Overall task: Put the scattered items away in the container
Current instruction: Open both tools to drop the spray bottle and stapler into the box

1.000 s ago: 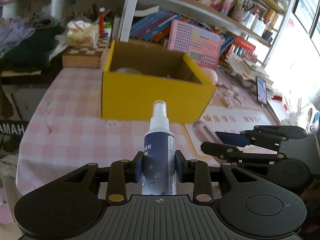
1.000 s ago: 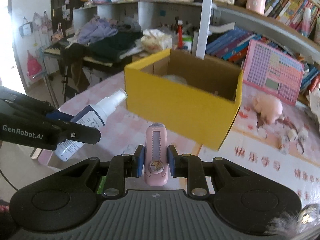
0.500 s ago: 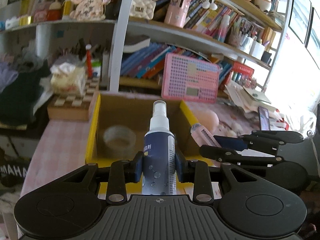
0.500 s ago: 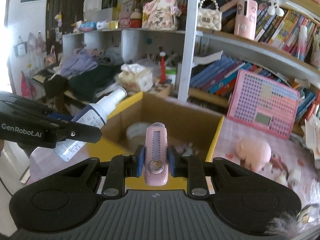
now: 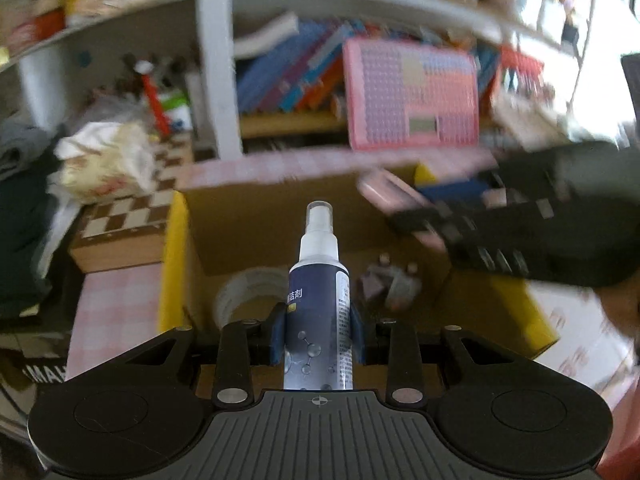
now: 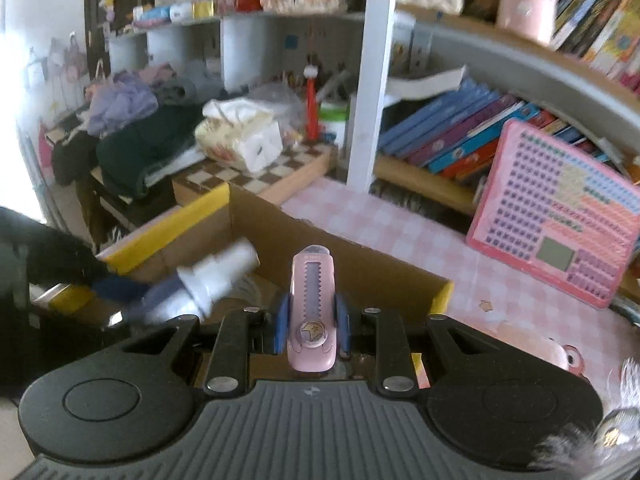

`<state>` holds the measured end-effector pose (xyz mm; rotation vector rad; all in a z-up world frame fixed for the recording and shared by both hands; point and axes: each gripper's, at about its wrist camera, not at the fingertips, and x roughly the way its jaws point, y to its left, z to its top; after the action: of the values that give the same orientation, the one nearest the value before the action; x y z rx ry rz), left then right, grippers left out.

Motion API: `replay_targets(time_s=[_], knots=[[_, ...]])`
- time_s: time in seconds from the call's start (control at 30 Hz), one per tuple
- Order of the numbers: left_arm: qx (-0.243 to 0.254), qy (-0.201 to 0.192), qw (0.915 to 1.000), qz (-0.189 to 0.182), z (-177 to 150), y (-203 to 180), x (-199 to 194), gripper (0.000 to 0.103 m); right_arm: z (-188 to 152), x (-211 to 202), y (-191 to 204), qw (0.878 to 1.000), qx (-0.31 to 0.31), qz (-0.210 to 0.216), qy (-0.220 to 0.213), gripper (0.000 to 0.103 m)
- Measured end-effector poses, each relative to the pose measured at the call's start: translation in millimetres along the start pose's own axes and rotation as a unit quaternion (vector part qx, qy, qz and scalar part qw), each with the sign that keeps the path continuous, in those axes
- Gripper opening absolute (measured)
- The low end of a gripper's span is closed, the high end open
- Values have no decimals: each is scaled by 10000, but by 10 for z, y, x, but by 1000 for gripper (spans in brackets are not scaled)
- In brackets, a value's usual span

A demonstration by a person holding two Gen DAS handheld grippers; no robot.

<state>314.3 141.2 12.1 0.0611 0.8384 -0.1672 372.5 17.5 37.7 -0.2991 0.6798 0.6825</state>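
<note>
**Over the yellow box, two items are held ready**

Above the open yellow cardboard box (image 5: pixel 172 264) on the pink-checked table (image 6: pixel 384 220), a navy spray bottle (image 5: pixel 318 312) with a white nozzle is clamped upright between the blue pads of the left hand-held gripper (image 5: pixel 317 338). A pink toothed clip (image 6: pixel 312 312) is pinched in the same way by the right hand-held gripper (image 6: pixel 311 330), which is seen blurred at the right of the left wrist view. Inside the box, a roll of clear tape (image 5: pixel 244 294) and a small grey-and-pink object (image 5: pixel 390 284), too blurred to be named, are seen on the floor. A pink keyboard toy (image 6: pixel 560 216) is propped against the bookshelf (image 6: pixel 424 176) behind, and a chessboard box (image 5: pixel 120 224) is set just left of the box.
</note>
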Motion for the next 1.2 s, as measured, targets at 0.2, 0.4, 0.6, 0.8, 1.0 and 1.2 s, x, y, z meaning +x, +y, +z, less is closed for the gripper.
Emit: replay_targets(time_s=[0.2,0.4,0.6,0.8,1.0,1.2], knots=[[523,679,9960,-257,24,-91,340,31,198,595,-151,9940,306,527,904,23],[668,1040,9915,-414,-11,-141,523,31,220,962,-160,9872,301,721,1387,23],[572,1120,9911,-439,12,-140,523,31,183,1109,-171,9840,330,816,1548,23],[510,877,9942,-347,75,-152,414,45,221,970,-235,9856,579,983,1248,36],[360,397,9983,-246,89,-189,115,50,228,552,-251,9880,768,1059,819,36],[202,-222,9994,-171,-7,-229,-304,55,180,38,-187,9936,768,786,264,37]])
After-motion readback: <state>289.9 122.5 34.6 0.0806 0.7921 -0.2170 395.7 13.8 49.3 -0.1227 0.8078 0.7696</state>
